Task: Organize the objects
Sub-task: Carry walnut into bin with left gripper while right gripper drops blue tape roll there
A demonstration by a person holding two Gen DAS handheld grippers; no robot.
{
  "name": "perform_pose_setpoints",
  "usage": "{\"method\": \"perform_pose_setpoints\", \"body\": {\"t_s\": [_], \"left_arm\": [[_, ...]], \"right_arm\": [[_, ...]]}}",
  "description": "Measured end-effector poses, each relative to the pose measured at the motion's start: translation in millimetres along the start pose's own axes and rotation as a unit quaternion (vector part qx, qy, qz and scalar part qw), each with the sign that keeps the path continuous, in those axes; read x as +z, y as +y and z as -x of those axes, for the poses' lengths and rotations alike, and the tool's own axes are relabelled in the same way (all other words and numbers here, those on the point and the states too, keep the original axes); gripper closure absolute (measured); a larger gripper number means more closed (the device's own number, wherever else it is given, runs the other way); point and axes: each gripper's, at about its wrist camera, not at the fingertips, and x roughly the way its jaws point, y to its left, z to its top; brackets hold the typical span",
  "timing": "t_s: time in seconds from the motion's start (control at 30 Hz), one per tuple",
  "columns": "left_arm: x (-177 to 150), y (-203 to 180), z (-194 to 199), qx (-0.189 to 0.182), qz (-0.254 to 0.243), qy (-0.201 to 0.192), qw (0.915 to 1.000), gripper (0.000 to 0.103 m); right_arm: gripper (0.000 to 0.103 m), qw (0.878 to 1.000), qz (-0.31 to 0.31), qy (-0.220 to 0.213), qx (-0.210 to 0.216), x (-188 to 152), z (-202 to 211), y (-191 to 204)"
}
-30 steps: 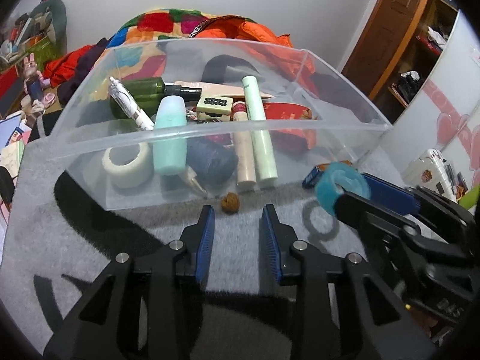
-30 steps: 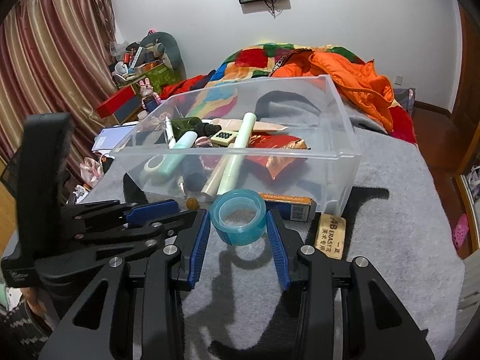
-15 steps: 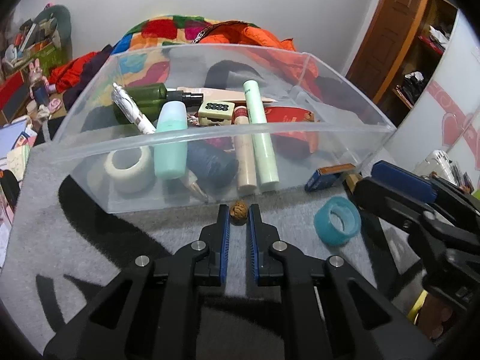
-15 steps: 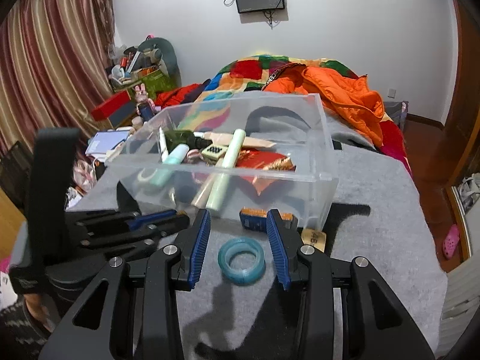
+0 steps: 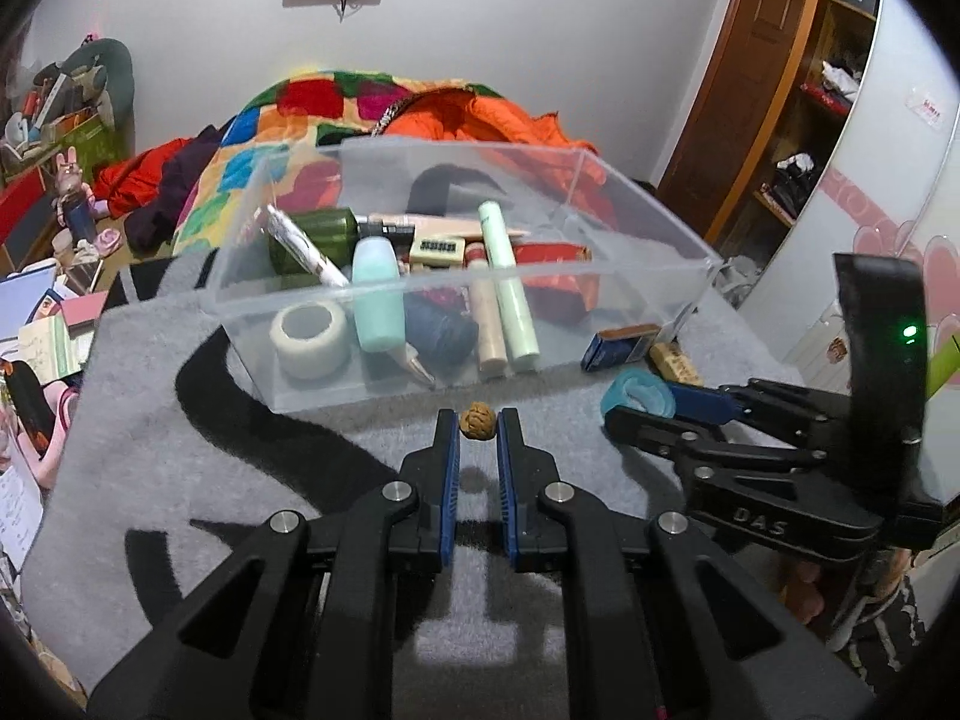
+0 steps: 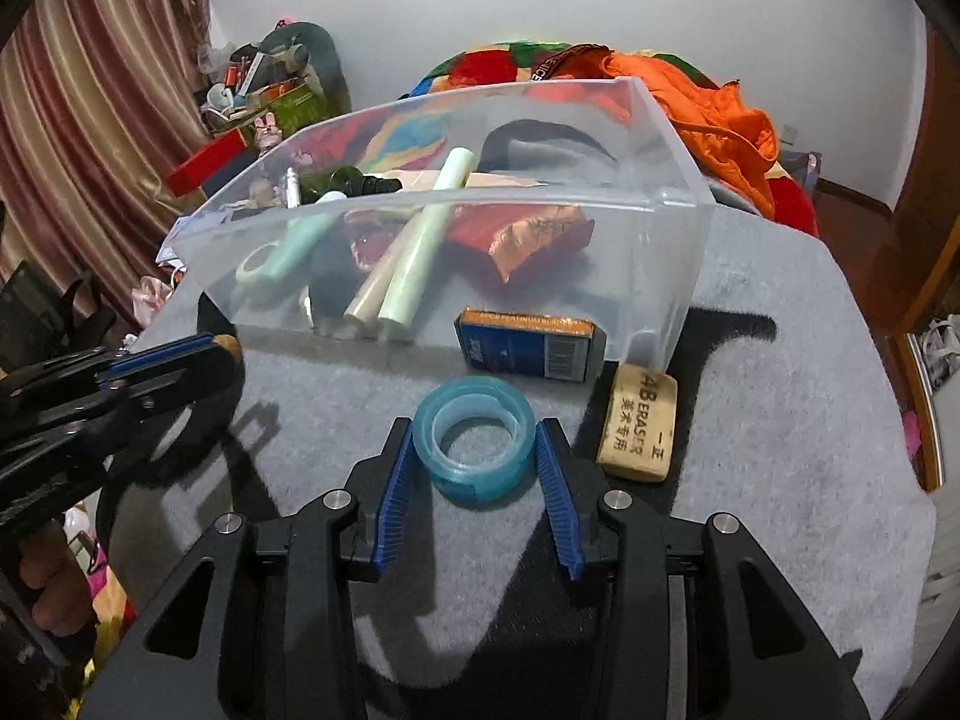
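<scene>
While the left gripper pinches the small brown wrinkled walnut at its fingertips, jaws closed tight on it and clear of the grey felt mat, the clear plastic storage bin lies straight ahead, its near wall just beyond the nut. The right gripper brackets the translucent blue tape roll, hole facing up, jaws part open, pads against its sides. Judging by this, each load only needs lifting over that near rim; the left looks nearer.
</scene>
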Motion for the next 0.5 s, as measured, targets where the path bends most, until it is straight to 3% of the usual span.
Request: {"method": "perform_pose_setpoints", "body": {"t_s": [0.17, 0.5], "left_arm": [[10, 2, 10, 0.000, 0.002, -0.019, 0.9998, 0.092], [34, 3, 27, 0.004, -0.005, -0.058, 0.9983, 0.092]], "right_arm": [[0.067, 1.000, 0.000, -0.016, 0.003, 1, 8, 4], [0.067, 0.995, 0.004, -0.098, -0.001, 29, 52, 12]]}}
